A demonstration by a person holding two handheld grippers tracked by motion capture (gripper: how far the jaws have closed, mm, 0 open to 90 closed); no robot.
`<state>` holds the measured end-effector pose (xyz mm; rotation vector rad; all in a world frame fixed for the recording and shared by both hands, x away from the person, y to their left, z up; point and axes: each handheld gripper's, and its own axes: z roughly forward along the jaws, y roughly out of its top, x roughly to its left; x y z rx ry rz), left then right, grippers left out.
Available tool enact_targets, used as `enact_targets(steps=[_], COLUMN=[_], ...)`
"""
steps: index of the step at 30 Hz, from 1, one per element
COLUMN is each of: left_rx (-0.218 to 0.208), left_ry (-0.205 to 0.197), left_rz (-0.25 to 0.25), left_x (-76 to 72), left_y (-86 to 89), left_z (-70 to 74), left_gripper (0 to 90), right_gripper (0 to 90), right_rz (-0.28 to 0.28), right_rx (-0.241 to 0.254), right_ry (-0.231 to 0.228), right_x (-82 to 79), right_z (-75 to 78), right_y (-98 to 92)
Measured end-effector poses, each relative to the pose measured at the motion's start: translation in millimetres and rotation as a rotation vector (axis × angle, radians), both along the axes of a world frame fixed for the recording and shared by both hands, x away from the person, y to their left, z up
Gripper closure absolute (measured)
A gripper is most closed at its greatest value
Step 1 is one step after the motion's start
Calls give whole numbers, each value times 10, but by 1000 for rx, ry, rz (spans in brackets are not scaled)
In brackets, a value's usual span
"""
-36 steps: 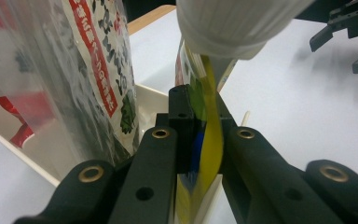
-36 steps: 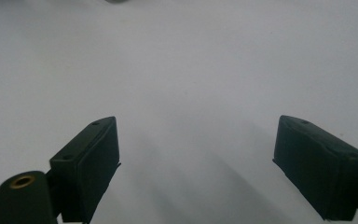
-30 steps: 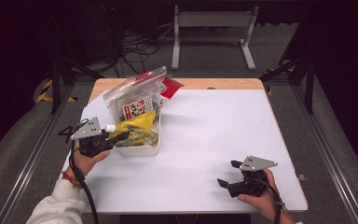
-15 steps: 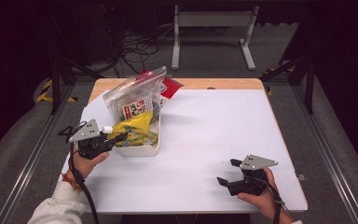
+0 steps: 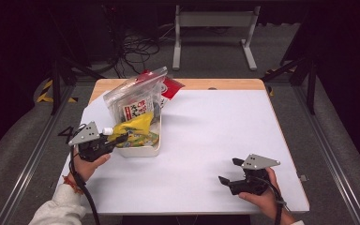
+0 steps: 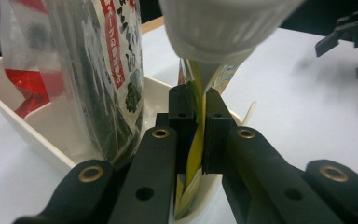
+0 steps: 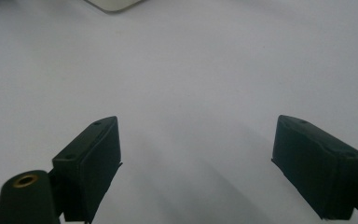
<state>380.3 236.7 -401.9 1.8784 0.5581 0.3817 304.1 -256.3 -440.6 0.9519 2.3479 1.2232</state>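
Right now the left gripper is clenched on the yellow pouch, and the left gripper view makes the pinch plain: both black jaws meet on the thin yellow edge of that pouch, just under its white screw cap. So the thing in hand sits directly ahead of those jaws, its body lying in the near end of the white bin, cap end toward the gripper and the rest reaching in toward the bin's middle. Standing just behind it, tall and leaning, is a clear bag of dark seaweed, with a red packet at the far end. That crowding matters, I'd say: the free way out is up and toward the person's right, over the bin's low wall, where the white tabletop is bare. Going back or sideways into the bag would likely drag it along. Over on the other side, the right gripper rests low near the table's near edge, jaws spread wide with nothing between them, well apart from the bin. The left hand is clearly the nearer one and already has the hold.
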Motion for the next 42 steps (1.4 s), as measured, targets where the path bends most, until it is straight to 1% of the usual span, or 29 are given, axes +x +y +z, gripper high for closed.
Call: enact_targets(steps=[2,4,9,10,11,13,14,15,16,17,18,19,20,21,23,24,26,27,29,31,35,37,38,40,42], left_rx=[7,11,8,11,-1,-7,-4,-12,-21,-33,-29,-28,-36,-44,-39,-36,-39,-33,-48,-44,-46,-49,-51,-55,-61], left_ry=[-3,-9,-9,-4,-2,-6,-23,-23,-30,-30,-35,-39,-52,-50,-60,-59,-66,-71,-74,-76,-83,-88,-97,-108,-109], left_rz=[9,8,11,17,34,29,40,51,59,67,72,76,94,100,115,120,129,135,140,150,169,194,210,218,224], left_x=[-6,1,7,3,1,0,-7,-19,-25,-40,-45,-53,-67,-74,-98,-108,-131,-141,-155,-163,-208,-240,-264,-293,-312], left_y=[-10,-11,-10,-14,-19,-19,-26,-30,-29,-31,-30,-32,-27,-24,-20,-19,-15,-8,3,4,4,6,12,28,38], left_z=[2,3,0,3,5,10,27,42,53,70,87,99,120,128,140,143,155,169,181,186,204,221,234,255,264], left_gripper=[849,850,842,842,806,790,790,749,749,730,690,690,687,669,651,639,621,617,612,596,585,578,579,570,540], right_gripper=[153,155,156,156,155,155,156,157,157,158,157,157,158,157,157,157,158,157,158,158,158,158,158,158,158], right_rz=[-2,0,-6,-12,-16,-16,-17,-15,-15,-15,-17,-17,-18,-19,-14,-11,-8,-6,-2,-3,-6,-12,-17,-20,-24], right_rx=[-4,-6,-9,-11,-11,-11,-10,-17,-17,-27,-23,-23,-20,-20,-19,-21,-29,-29,-30,-29,-29,-30,-31,-28,-28], right_ry=[-6,-3,-4,-9,-13,-13,-15,-11,-11,-11,-13,-13,-13,-16,-19,-21,-23,-20,-17,-18,-33,-38,-41,-43,-48], right_x=[-7,-10,-16,-16,-19,-21,-24,-38,-38,-45,-60,-60,-61,-63,-69,-72,-70,-68,-65,-66,-78,-80,-80,-79,-78], right_z=[4,-3,-6,-2,3,4,5,-11,-11,-14,-7,-7,-2,5,12,12,11,11,7,10,35,42,45,51,57], right_y=[9,10,0,-4,-7,-8,-10,-20,-20,-26,-43,-43,-46,-42,-33,-27,-22,-24,-28,-33,-44,-52,-57,-71,-79])
